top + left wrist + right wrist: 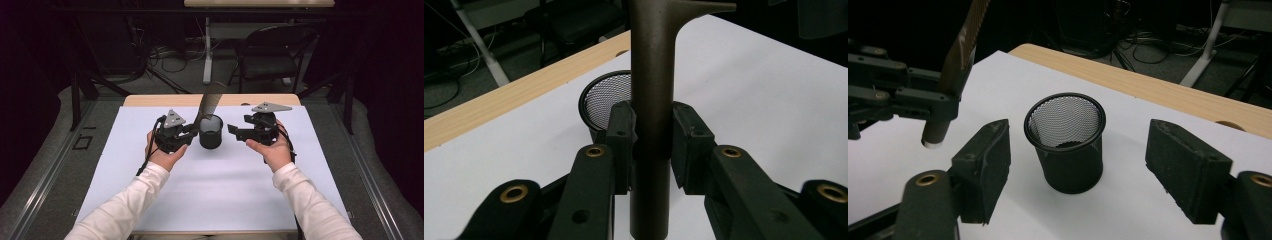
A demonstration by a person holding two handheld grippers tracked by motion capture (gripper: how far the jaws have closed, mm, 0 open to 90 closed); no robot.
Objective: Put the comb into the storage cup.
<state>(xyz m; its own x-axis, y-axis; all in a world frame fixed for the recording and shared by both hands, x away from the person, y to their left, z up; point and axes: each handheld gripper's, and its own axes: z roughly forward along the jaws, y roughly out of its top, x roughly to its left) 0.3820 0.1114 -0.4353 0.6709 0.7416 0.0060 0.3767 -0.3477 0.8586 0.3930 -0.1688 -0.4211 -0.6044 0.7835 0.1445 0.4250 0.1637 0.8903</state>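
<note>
Your left gripper (192,129) pinches a comb (210,100) beside the mesh cup (211,132); your right gripper (232,131), jaws spread, faces it across the counter (220,185).

Comb (651,100): top cut off by upper edge in left gripper view, lower end by bottom edge; teeth mostly out of frame. In right gripper view its upper part runs off the top edge. Mesh cup (606,97): near side hidden behind left gripper (651,145) pads & comb handle. In high view, comb top blurs against dark floor, teeth can't be made out.
</note>
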